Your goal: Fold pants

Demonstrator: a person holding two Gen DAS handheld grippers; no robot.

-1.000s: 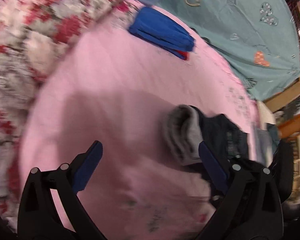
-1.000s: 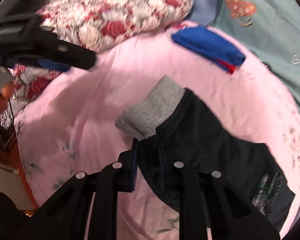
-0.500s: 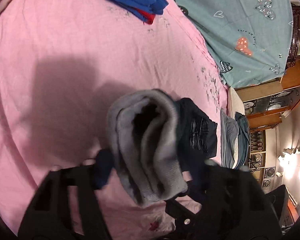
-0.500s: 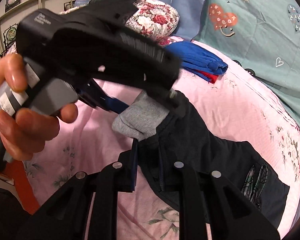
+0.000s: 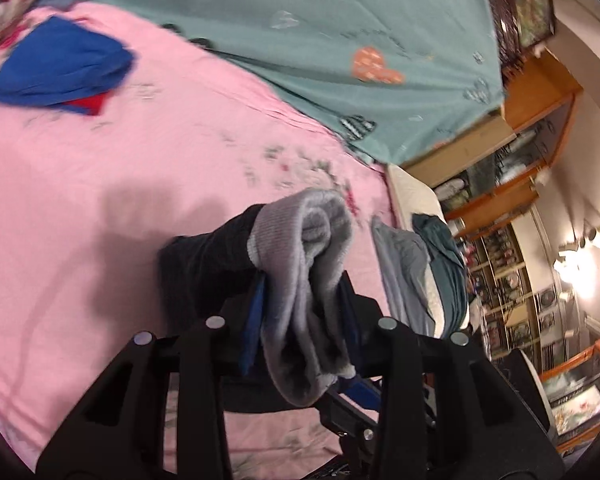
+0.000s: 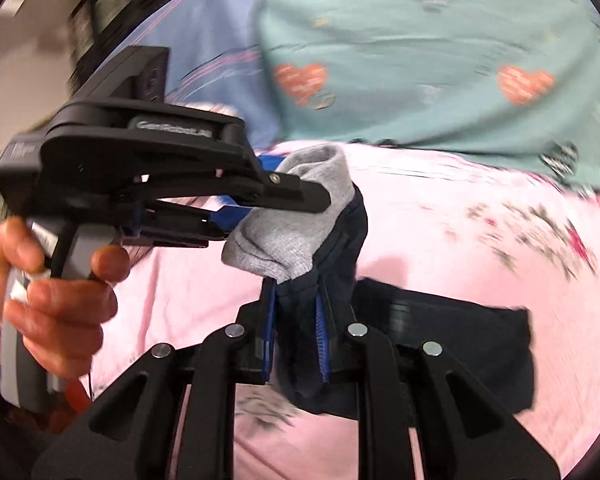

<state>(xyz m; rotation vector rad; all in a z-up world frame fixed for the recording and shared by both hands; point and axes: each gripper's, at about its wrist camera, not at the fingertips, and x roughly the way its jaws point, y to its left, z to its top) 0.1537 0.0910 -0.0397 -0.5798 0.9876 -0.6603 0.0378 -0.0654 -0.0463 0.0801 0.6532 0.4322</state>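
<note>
The dark pants (image 6: pixel 440 340) with a grey ribbed waistband (image 6: pixel 292 232) are partly raised off the pink bedsheet (image 6: pixel 460 240); their far end still lies on it. My right gripper (image 6: pixel 296 320) is shut on the dark cloth just below the waistband. A hand (image 6: pixel 60 292) holds my left gripper (image 6: pixel 280 208), which reaches in from the left onto the grey band. In the left wrist view the left gripper (image 5: pixel 302 308) has its jaws closing, the blue pads pressing the bunched waistband (image 5: pixel 300 280), and dark cloth (image 5: pixel 204 264) hangs to the left.
A folded blue and red garment (image 5: pixel 60 68) lies at the bed's far left. A teal sheet with hearts (image 5: pixel 340 40) covers the far side. Folded grey and teal clothes (image 5: pixel 420 272) sit at the bed's right edge, with wooden shelves (image 5: pixel 520 160) beyond.
The left gripper, open over the bed a second ago, has come onto the grey waistband and closed on it. Both grippers have risen, lifting the pants' top end off the sheet.
</note>
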